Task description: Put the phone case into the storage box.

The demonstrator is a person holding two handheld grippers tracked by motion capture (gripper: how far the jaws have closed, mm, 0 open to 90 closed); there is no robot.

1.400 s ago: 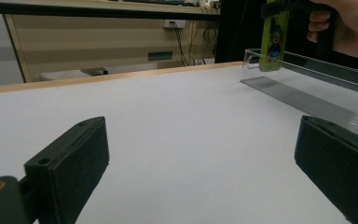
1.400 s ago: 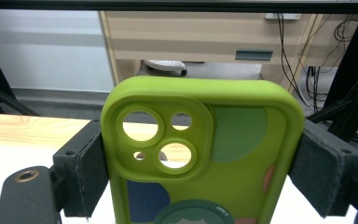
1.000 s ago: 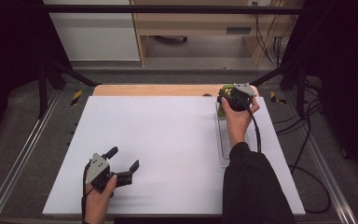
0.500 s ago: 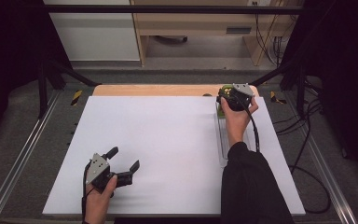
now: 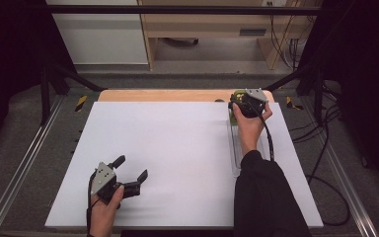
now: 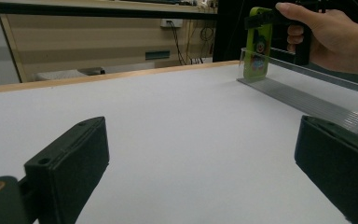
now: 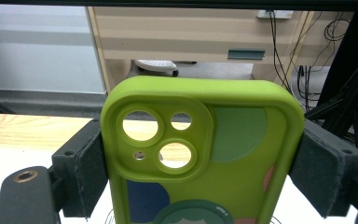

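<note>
R tool (image 7: 200,177) clamps phone case (image 7: 205,154); L tool (image 5: 128,175) agape.

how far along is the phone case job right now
Done: the right tongs are shut on the green phone case, gripping it by its two side edges. In hand: the case stands upright at the far end of the clear rack, its lower end down at the rack; whether it is seated I cannot tell. Left: letting go of it. The left tongs are open over the white table, holding nothing.
</note>
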